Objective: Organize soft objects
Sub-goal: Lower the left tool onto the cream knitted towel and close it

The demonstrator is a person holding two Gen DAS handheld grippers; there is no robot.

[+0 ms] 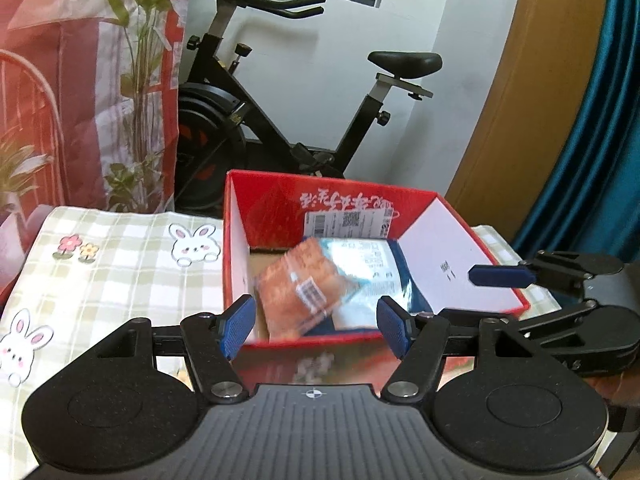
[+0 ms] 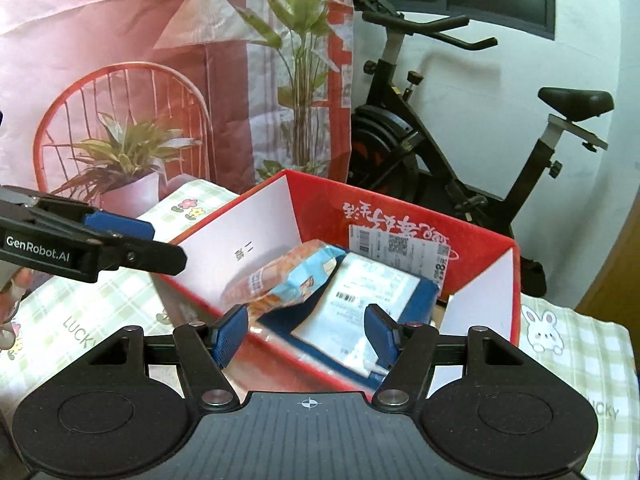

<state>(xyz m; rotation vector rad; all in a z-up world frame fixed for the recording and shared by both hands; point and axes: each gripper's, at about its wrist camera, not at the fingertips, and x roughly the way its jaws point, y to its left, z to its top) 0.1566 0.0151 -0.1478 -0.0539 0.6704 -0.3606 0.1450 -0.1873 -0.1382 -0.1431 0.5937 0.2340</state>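
Orange snack bag [image 1: 298, 286] blurred, left view; sharper, right view [image 2: 280, 280].

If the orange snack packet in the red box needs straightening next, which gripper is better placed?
Probably the left gripper: its open, empty jaws frame the orange packet directly. The right gripper faces mainly the blue-and-white pouch.

Both grippers [image 1: 316, 328] [image 2: 306, 334] are black with ribbed blue pads, silver screws (one arm apparently lettered GenRobot.AI).
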